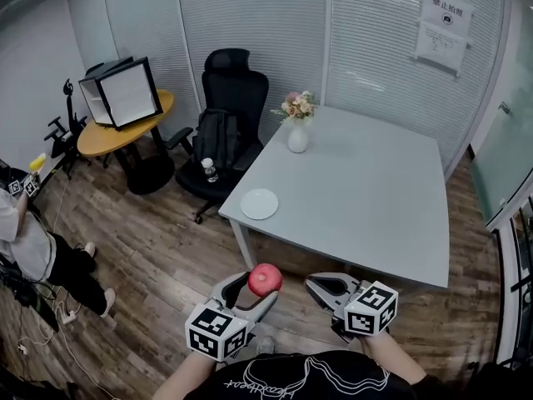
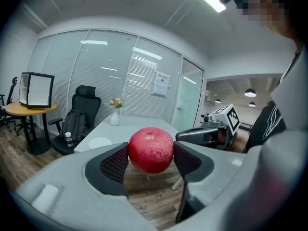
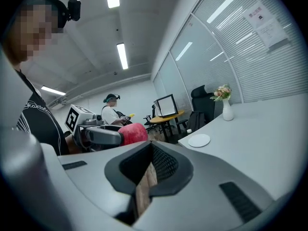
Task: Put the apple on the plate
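A red apple [image 1: 265,279] is clamped between the pads of my left gripper [image 1: 259,291], held in the air over the wooden floor, short of the grey table's near edge [image 1: 333,261]. In the left gripper view the apple [image 2: 150,149] fills the gap of that gripper [image 2: 150,160]. The white plate [image 1: 259,203] lies empty on the table's near left corner, also seen as the plate [image 2: 99,142] and the plate [image 3: 198,140]. My right gripper [image 1: 320,287] hovers beside the apple, shut with nothing in it [image 3: 148,166].
A white vase of flowers [image 1: 297,132] stands at the table's far left. A black office chair [image 1: 229,98] with a backpack and a bottle [image 1: 209,170] sit left of the table. Beyond are a round wooden table [image 1: 108,136] and a person [image 1: 29,244].
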`<state>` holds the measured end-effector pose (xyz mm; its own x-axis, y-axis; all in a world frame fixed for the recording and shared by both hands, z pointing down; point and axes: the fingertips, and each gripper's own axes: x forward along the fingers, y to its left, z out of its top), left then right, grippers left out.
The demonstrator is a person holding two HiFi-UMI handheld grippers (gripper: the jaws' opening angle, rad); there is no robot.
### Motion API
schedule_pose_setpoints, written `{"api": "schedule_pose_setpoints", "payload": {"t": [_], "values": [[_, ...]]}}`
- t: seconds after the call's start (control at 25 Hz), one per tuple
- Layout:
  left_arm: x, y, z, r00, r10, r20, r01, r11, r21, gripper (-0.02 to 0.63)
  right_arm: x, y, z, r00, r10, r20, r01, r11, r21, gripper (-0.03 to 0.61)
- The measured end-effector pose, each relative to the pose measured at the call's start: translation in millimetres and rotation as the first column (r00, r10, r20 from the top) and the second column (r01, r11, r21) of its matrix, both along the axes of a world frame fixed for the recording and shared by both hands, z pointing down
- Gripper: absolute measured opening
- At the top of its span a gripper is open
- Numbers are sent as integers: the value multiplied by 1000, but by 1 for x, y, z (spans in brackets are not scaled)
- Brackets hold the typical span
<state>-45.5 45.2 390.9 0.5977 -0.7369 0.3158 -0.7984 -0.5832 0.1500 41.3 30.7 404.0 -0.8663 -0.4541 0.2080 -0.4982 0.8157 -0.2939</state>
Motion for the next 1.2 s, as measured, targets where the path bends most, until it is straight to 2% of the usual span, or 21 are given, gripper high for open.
{"api": "schedule_pose_setpoints", "payload": {"t": [0.28, 0.48, 0.84, 1.2], "values": [[-58, -66, 6, 999, 45, -11, -45, 999, -13, 302, -58, -63, 6, 999, 43, -19, -43, 999, -20, 9], [-81, -100, 12, 998, 68, -12, -68, 998, -8, 302, -83, -91, 10, 998, 59, -31, -60, 998, -20, 9], [-88, -161, 25, 998, 67, -10, -68, 997, -25, 302, -82, -141, 25, 995, 94, -27, -95, 993, -70, 9], [-83, -239, 43, 999, 36, 26, -34, 998, -56, 302, -70, -221, 44, 995, 96, -7, -96, 986, -139, 9]]}}
